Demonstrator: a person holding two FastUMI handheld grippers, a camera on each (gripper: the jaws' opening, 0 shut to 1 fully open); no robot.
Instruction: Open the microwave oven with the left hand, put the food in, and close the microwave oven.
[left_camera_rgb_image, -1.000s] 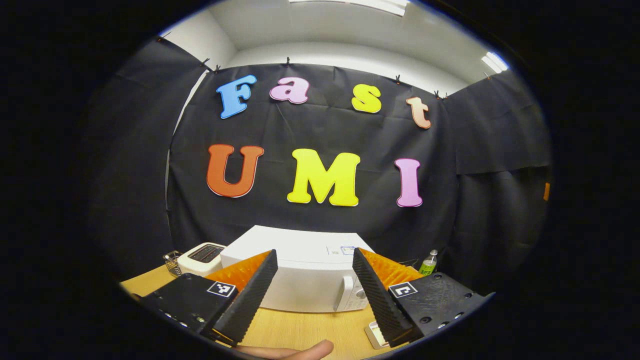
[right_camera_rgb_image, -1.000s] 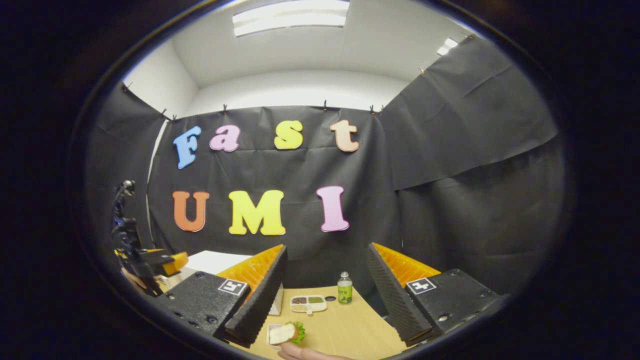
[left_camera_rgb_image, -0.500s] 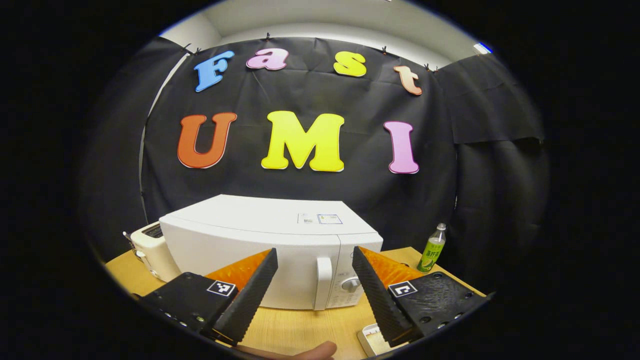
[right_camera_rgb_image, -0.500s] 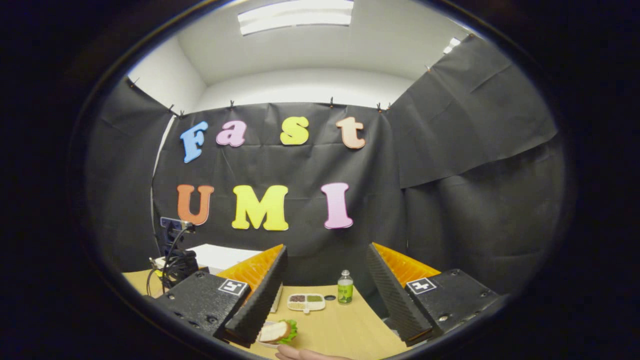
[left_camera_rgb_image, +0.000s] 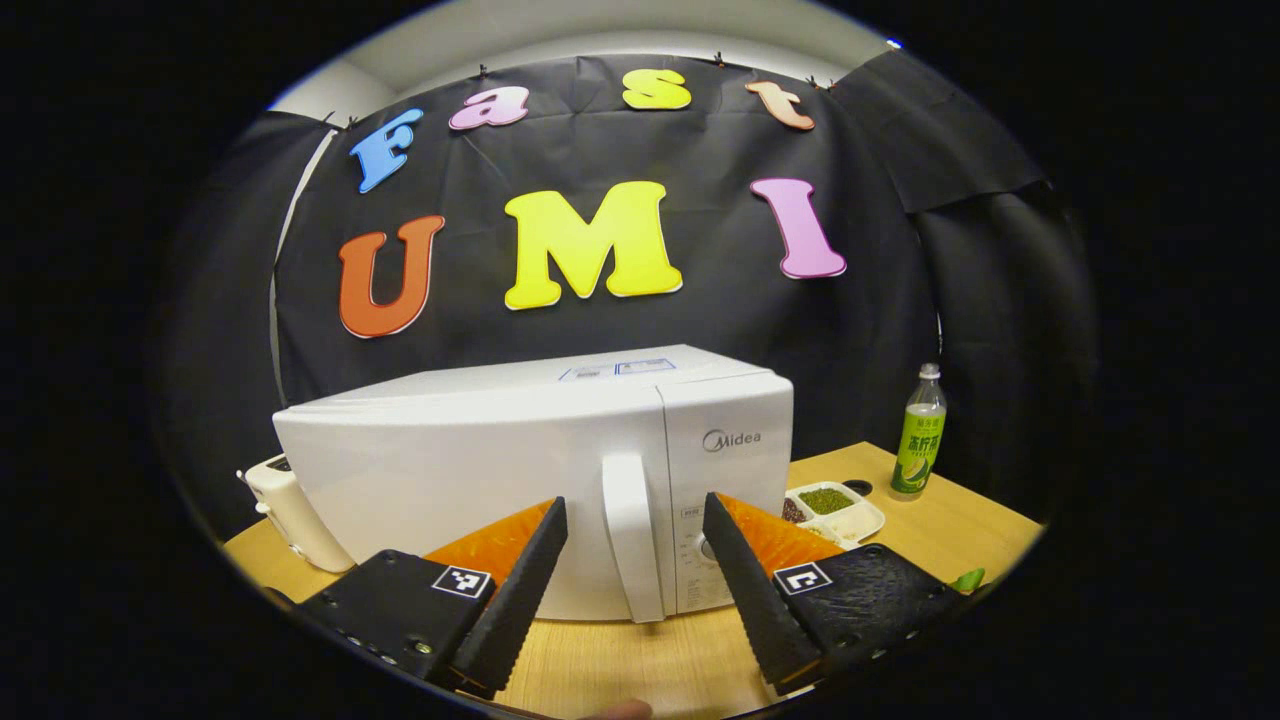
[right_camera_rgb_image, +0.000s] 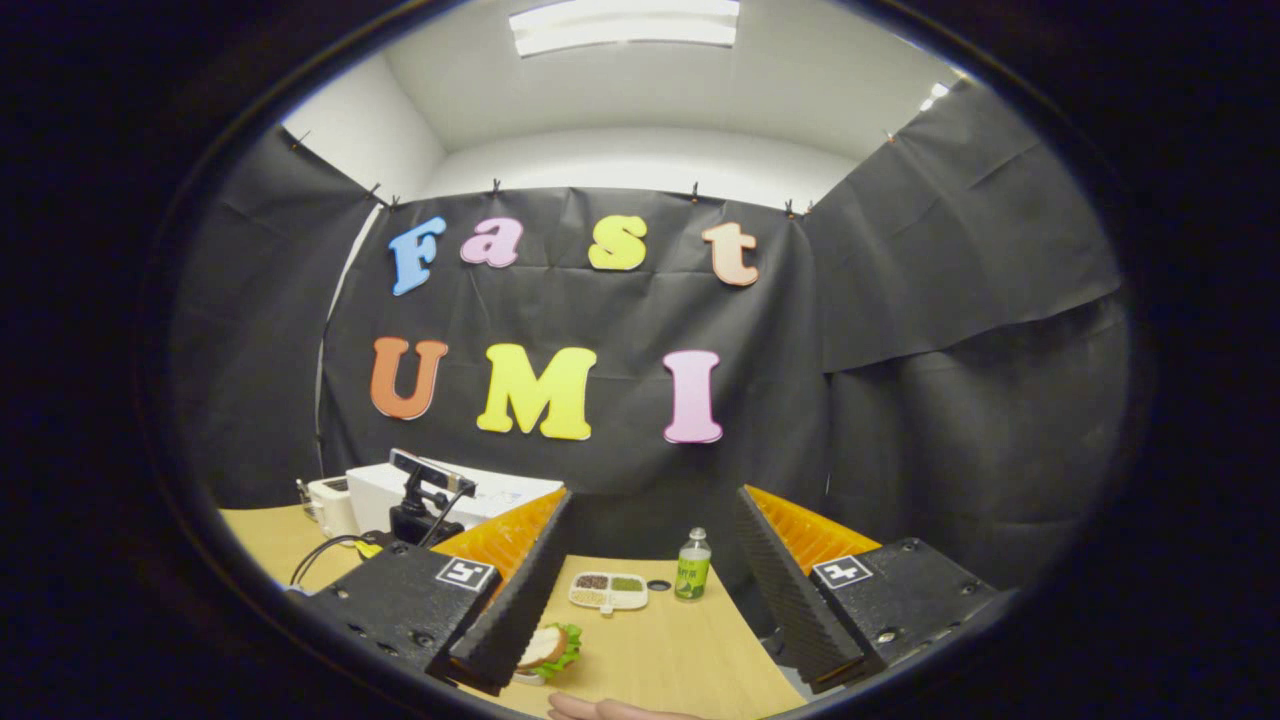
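Observation:
A white microwave (left_camera_rgb_image: 480, 470) stands on the wooden table (left_camera_rgb_image: 620, 660) with its door closed. Its upright white door handle (left_camera_rgb_image: 632, 535) sits straight ahead of my left gripper (left_camera_rgb_image: 635, 585), between the open fingers but still a little beyond the tips. In the right gripper view, the microwave (right_camera_rgb_image: 470, 495) is at the left, partly hidden by the other gripper's camera mount (right_camera_rgb_image: 420, 505). My right gripper (right_camera_rgb_image: 650, 590) hangs open above the table. A sandwich with lettuce (right_camera_rgb_image: 548, 648) lies on a small plate near its left finger.
A white toaster (left_camera_rgb_image: 285, 510) stands left of the microwave. A divided snack tray (left_camera_rgb_image: 835, 510) and a green bottle (left_camera_rgb_image: 920, 432) sit to its right; both also appear as the tray (right_camera_rgb_image: 608, 590) and bottle (right_camera_rgb_image: 691, 566) ahead of the right gripper. A fingertip (right_camera_rgb_image: 600, 708) shows at the bottom.
My left gripper has dropped and moved in toward the microwave, so the door handle now sits between its fingers. The right gripper has barely shifted and stays open.

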